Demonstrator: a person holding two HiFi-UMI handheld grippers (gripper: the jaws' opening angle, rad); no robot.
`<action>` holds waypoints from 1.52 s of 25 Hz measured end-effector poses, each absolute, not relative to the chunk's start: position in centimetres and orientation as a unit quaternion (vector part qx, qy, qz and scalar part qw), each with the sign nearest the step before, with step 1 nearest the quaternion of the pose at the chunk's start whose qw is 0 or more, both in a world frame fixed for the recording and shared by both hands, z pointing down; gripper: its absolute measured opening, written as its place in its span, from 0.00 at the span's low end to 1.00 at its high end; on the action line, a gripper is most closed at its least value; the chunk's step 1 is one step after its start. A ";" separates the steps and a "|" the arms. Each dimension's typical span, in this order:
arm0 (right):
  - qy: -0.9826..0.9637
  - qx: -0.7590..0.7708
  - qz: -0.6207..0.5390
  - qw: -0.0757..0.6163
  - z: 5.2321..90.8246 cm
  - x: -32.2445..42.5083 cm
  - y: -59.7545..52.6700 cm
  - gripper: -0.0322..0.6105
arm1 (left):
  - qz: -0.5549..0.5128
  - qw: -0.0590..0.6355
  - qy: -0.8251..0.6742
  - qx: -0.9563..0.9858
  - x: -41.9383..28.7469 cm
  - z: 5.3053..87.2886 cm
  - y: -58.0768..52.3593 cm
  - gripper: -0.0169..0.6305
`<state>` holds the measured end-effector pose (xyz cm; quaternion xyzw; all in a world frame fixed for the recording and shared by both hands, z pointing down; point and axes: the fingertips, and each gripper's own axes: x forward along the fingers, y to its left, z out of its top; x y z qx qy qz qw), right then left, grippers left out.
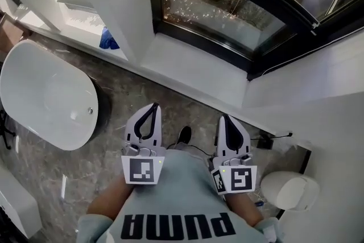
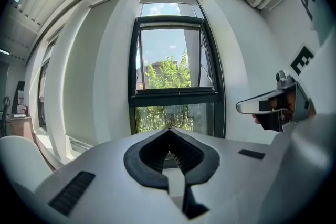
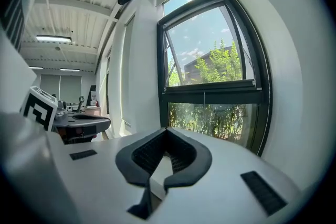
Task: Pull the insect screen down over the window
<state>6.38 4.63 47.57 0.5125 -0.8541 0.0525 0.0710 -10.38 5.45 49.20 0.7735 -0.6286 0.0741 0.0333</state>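
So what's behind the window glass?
Behind the window you can see leafy green trees and blue sky with some cloud. Through the lower pane there are more leaves, a bit hazy. Whatever is past the leaves is covered by them.

There is one black-framed window [image 1: 222, 14], and everything else is counted from it. Below the window there are two grippers, the left gripper [image 1: 153, 106] and the right gripper [image 1: 223, 119]. There are two marker cubes, one on the left gripper [image 1: 142, 170] and one on the right gripper [image 1: 239, 178]. One black shoe [image 1: 184, 134] shows below the window, between the grippers. One white oval bathtub [image 1: 45, 94] stands well to the window's left, and one white toilet [image 1: 290, 190] sits below and to its right. One blue item [image 1: 108, 40] lies just left of the window. One thin cord [image 2: 179, 98] hangs down the window's middle.
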 end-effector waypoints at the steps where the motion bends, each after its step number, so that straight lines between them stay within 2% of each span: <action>1: -0.851 0.518 0.053 0.075 47.7 5.8 5.6 0.06 | 0.074 0.033 -0.624 0.777 -11.0 49.5 6.2 0.05; 6: -0.832 0.544 0.069 0.081 49.3 3.1 10.2 0.06 | 0.078 0.038 -0.603 0.793 -13.8 51.3 9.6 0.05; 10: -0.823 0.558 0.069 0.075 49.8 1.7 12.7 0.06 | 0.085 0.014 -0.579 0.811 -14.4 51.3 11.4 0.05; 15: -0.817 0.568 0.059 0.078 49.8 1.1 14.7 0.06 | 0.076 0.029 -0.571 0.817 -14.7 51.4 12.8 0.05; 38: -0.840 0.532 0.059 0.084 51.7 -2.2 15.9 0.05 | 0.076 0.043 -0.603 0.793 -18.1 53.4 15.5 0.05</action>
